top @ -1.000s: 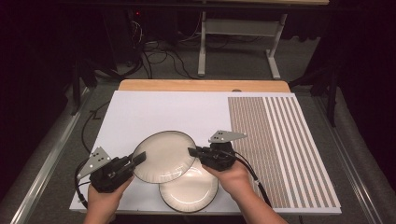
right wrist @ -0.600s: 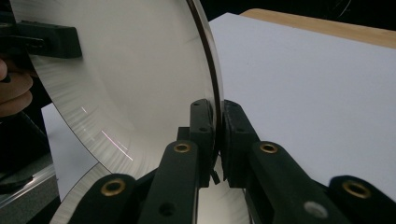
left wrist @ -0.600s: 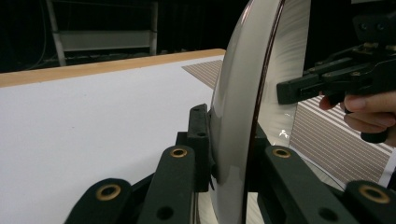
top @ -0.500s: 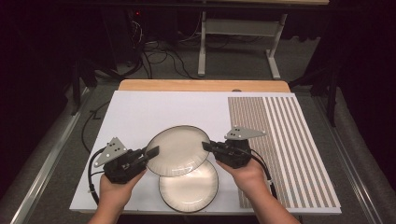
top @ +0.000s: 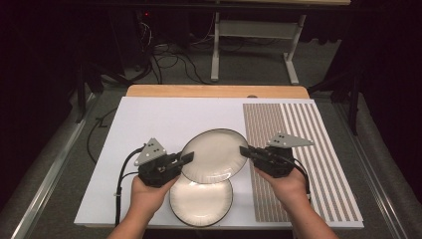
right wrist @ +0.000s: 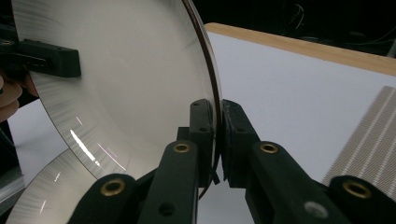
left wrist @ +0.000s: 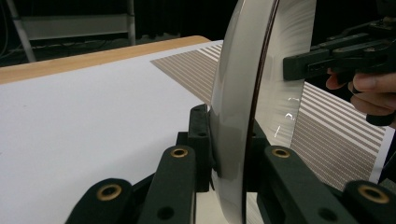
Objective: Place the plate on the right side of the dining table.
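above the table | left tool (top: 186, 158), right tool (top: 246, 151) level, facing inward | both pinching upper plate (top: 214, 155) rim

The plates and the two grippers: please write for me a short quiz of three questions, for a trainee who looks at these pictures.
1. True or false: the upper plate is clamped at its rim by both the left gripper and the right gripper.
2. Multiple choice: where is the lower plate? A) on the striped mat B) on the white board, at its near edge C) on the floor.
3. Fill in: the striped mat lies on the ____ side of the white board in the high view.

Key
1. True: each gripper pinches one side of the rim.
2. B.
3. Right.
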The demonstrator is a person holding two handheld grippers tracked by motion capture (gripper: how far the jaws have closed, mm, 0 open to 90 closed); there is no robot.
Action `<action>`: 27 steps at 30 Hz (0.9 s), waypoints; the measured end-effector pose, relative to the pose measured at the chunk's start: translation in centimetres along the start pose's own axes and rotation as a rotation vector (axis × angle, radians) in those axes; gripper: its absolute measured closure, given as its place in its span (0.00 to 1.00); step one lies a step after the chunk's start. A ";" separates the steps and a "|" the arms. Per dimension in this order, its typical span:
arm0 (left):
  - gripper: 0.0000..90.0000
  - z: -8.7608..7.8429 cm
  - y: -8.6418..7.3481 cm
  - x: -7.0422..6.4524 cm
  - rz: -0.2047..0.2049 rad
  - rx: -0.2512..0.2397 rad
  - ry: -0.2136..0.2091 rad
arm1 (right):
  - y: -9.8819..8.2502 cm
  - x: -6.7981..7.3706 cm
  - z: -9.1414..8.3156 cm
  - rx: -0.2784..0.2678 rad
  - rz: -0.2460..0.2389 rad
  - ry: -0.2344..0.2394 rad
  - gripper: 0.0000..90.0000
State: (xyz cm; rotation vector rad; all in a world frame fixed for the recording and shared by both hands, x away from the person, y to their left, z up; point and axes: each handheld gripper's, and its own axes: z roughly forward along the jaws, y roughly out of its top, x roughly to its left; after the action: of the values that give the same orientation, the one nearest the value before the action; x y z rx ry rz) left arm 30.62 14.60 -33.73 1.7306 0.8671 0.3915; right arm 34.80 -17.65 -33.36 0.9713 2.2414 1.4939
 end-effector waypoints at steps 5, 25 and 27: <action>0.89 1.8 0.7 -0.7 0.002 0.007 -0.019 | -0.4 -1.2 -1.4 -0.010 0.011 -0.029 0.96; 0.88 9.0 3.1 -3.8 0.025 0.063 -0.091 | -2.2 -5.9 -6.6 -0.027 0.059 -0.137 0.96; 0.88 10.3 3.3 -4.2 0.031 0.074 -0.100 | -2.6 -6.6 -7.3 -0.027 0.082 -0.156 0.96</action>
State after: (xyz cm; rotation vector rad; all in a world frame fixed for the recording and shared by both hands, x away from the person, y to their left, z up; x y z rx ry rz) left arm 35.61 4.13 -33.44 1.8175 0.7925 0.2939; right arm 34.63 -27.81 -33.42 1.1430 2.0902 1.4242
